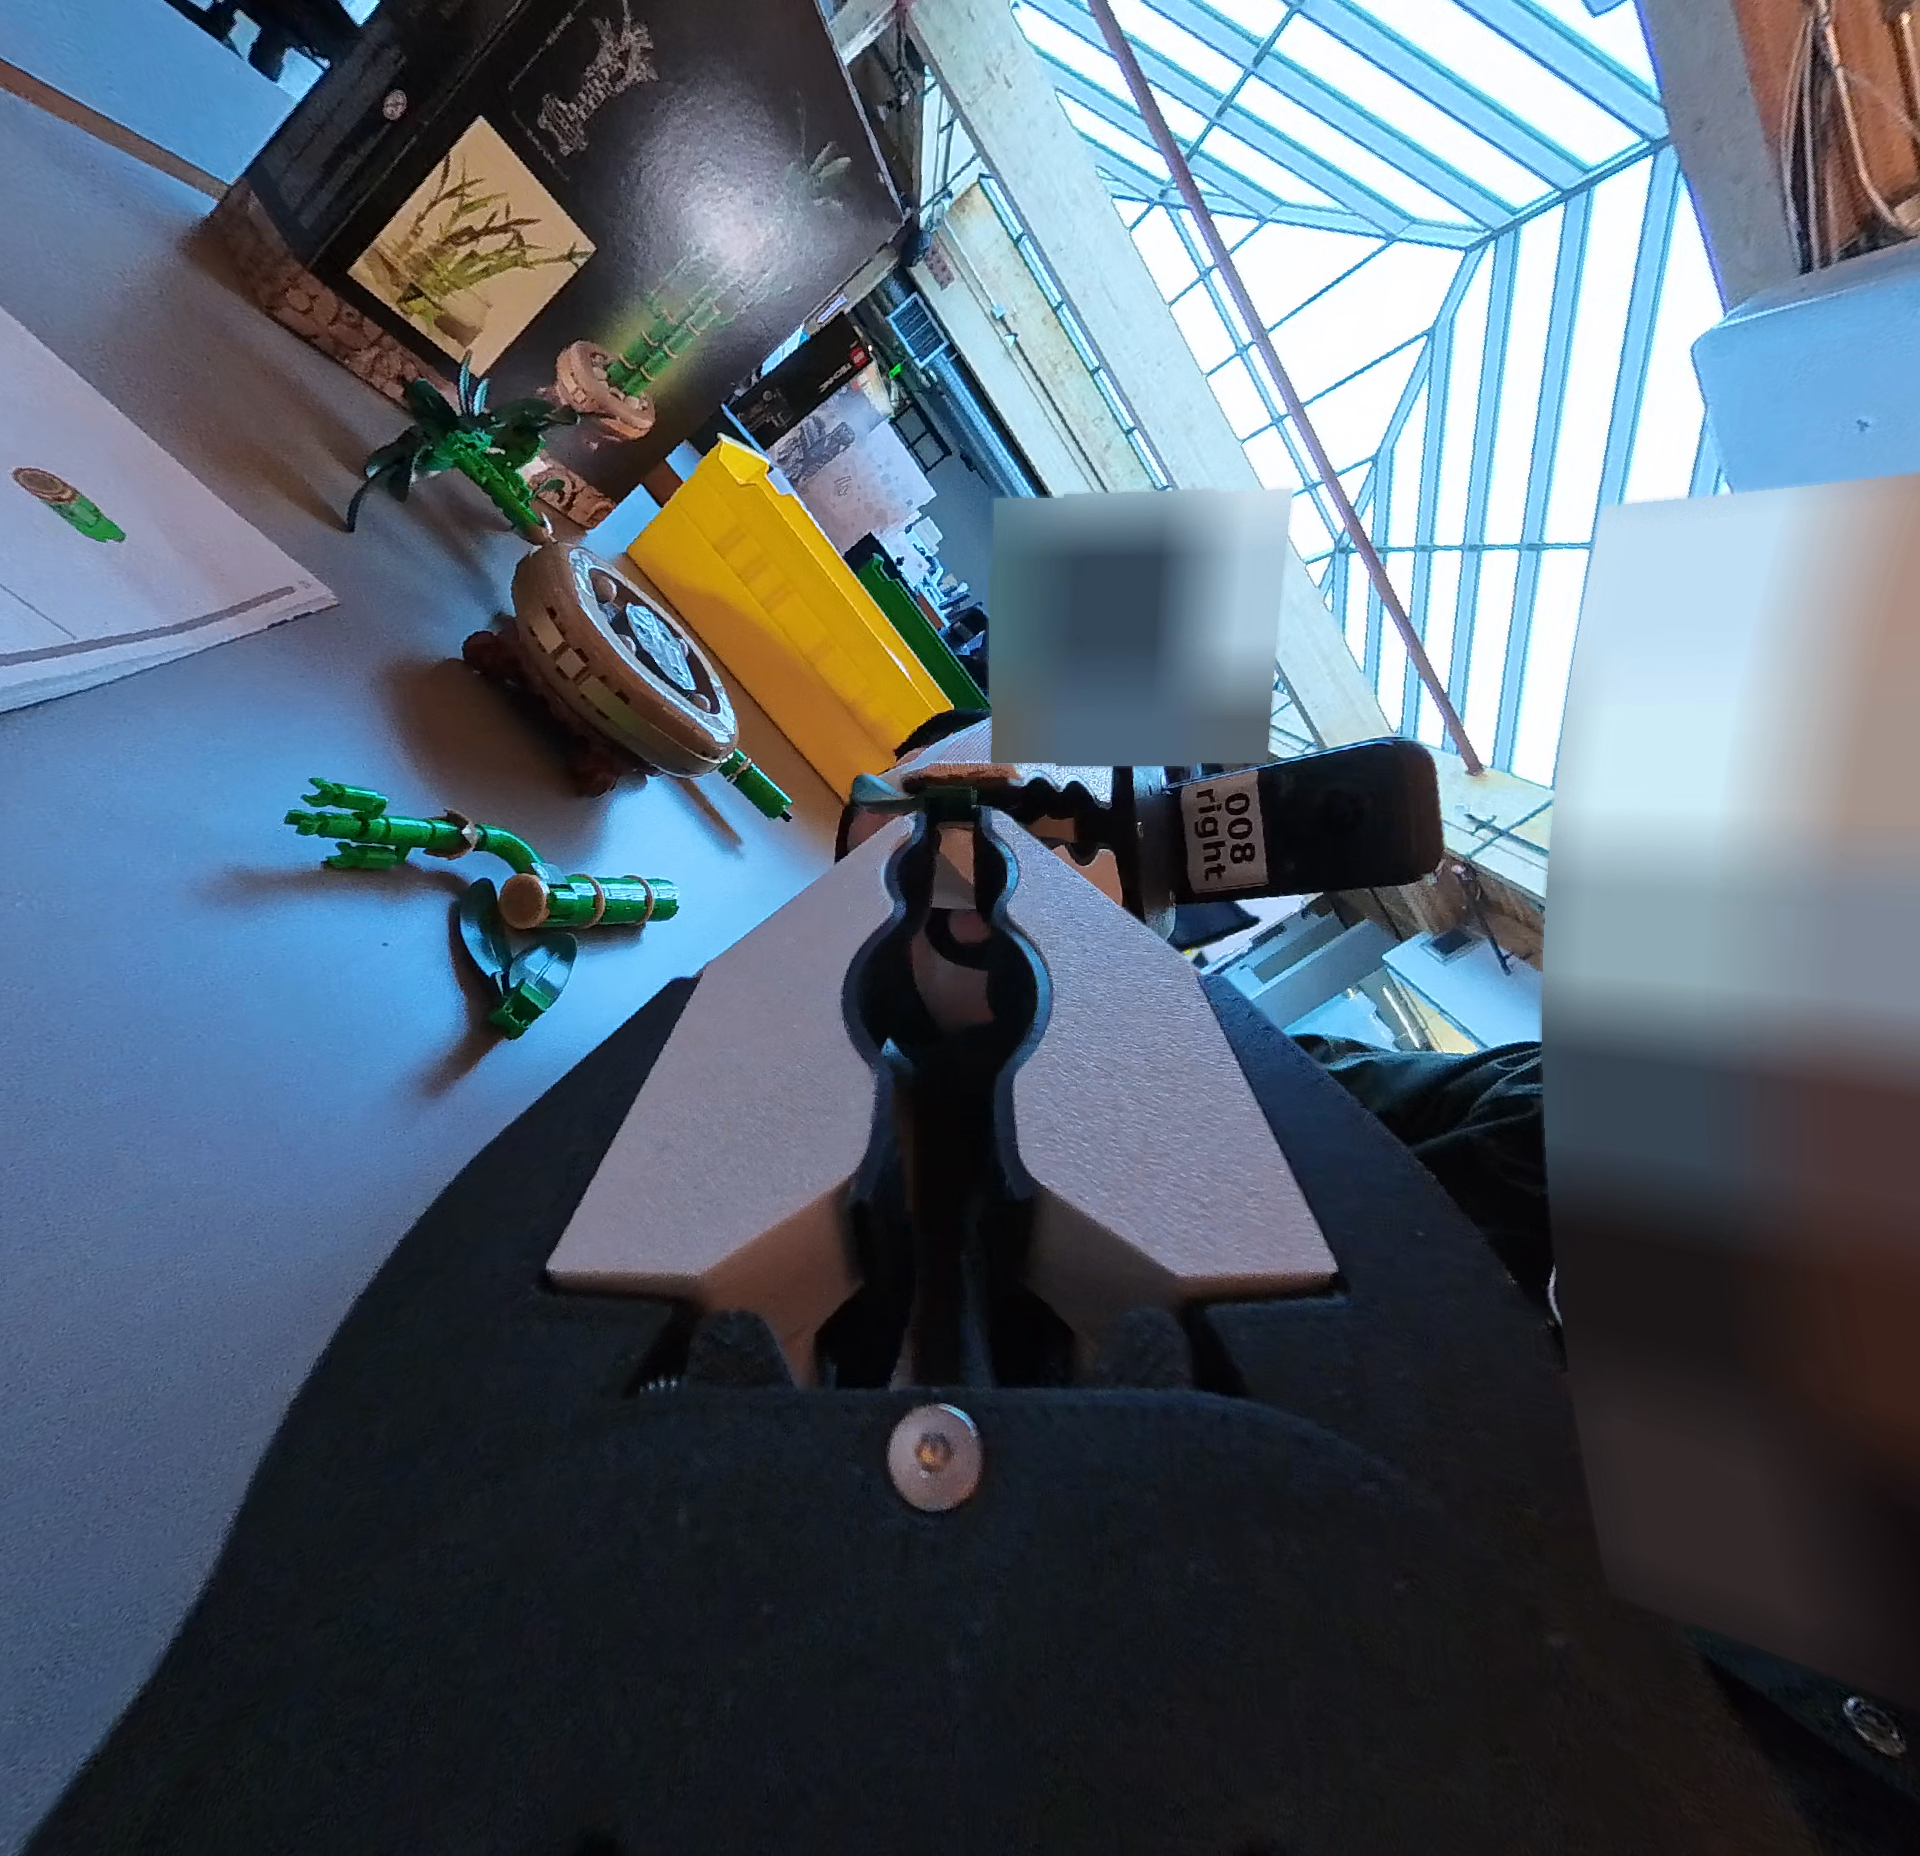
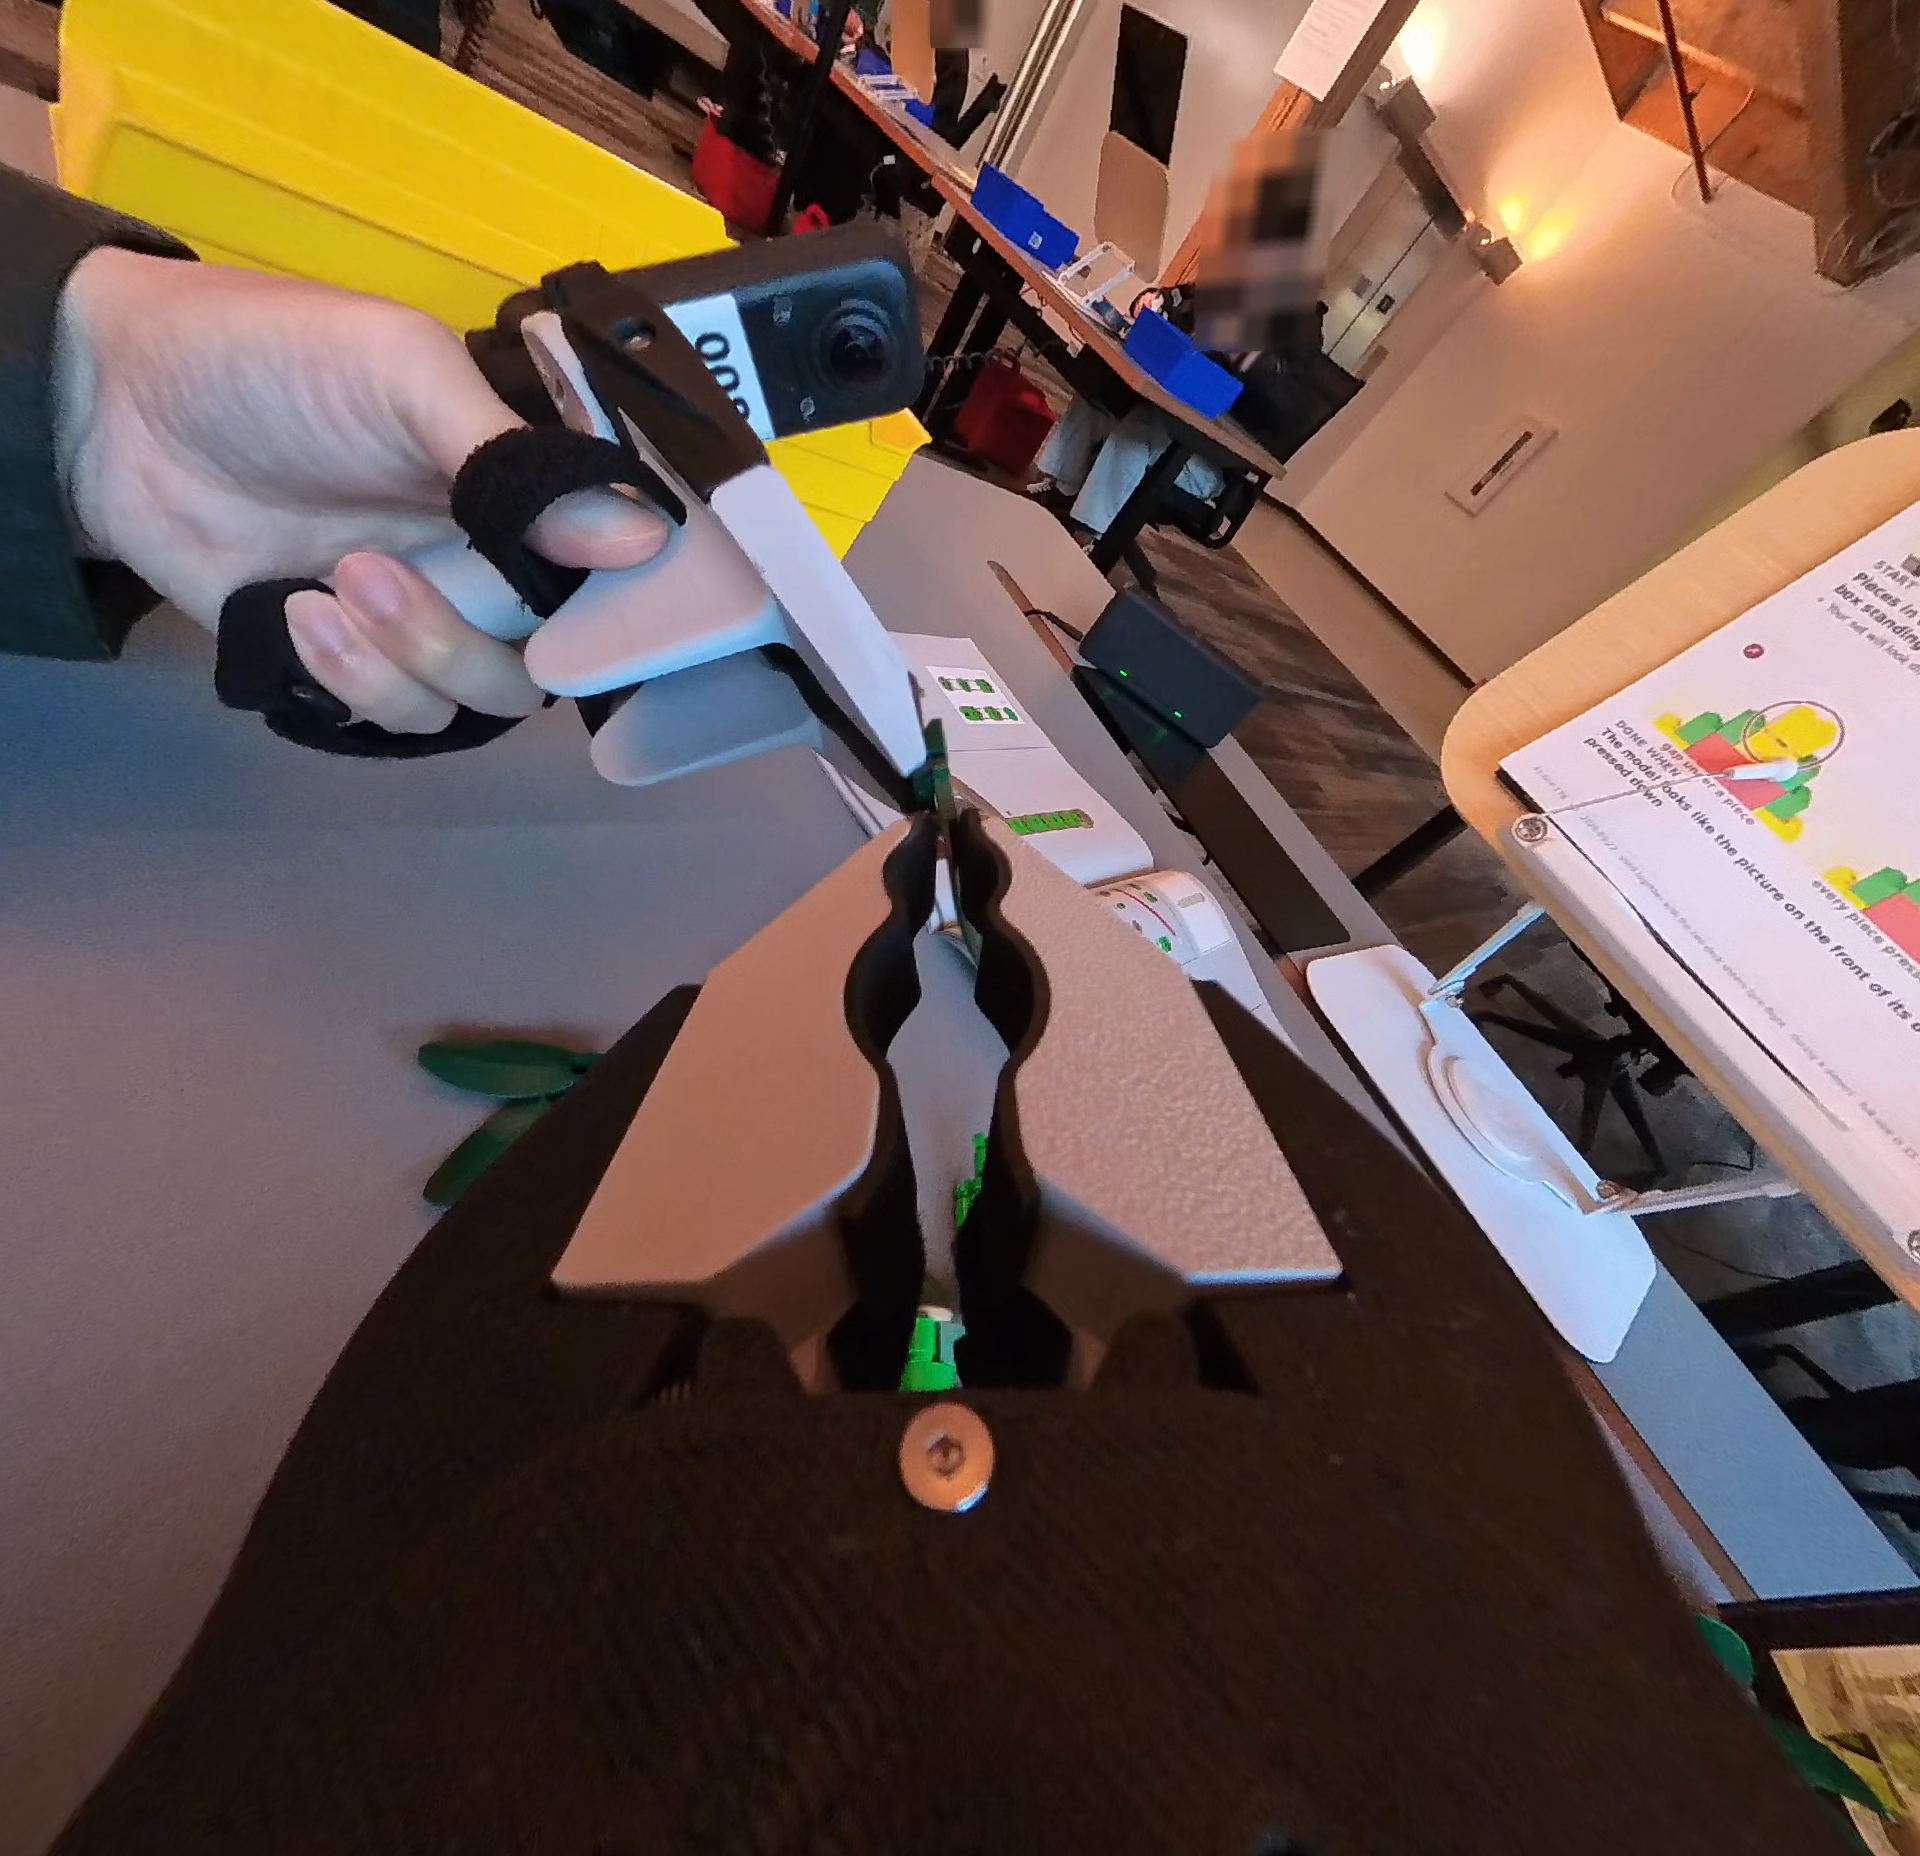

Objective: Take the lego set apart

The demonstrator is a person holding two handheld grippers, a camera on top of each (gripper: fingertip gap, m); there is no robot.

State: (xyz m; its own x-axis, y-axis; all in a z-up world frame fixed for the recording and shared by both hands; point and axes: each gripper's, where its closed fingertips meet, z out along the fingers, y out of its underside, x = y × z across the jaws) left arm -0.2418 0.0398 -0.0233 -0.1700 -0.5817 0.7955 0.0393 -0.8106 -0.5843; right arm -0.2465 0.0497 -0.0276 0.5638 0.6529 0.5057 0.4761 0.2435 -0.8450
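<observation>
Both hand-held grippers, left (image 1: 940, 819) and right (image 2: 940, 819), pinch one small green leaf piece (image 2: 935, 767). Recommend pulling straight apart, grips firm. Pot base (image 1: 623, 663) remains on worktop (image 1: 208, 1131).

Wrist views face each other; close

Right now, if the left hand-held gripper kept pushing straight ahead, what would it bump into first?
Probably the right hand-held gripper: its tips meet the left hand-held gripper at the small green lego piece both pinch. Depth is hard to judge.

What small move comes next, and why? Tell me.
Probably pull the two grippers gently apart. The left gripper and right gripper both pinch the same small green leaf piece, tip to tip above the table, so separating them should split it.
</observation>
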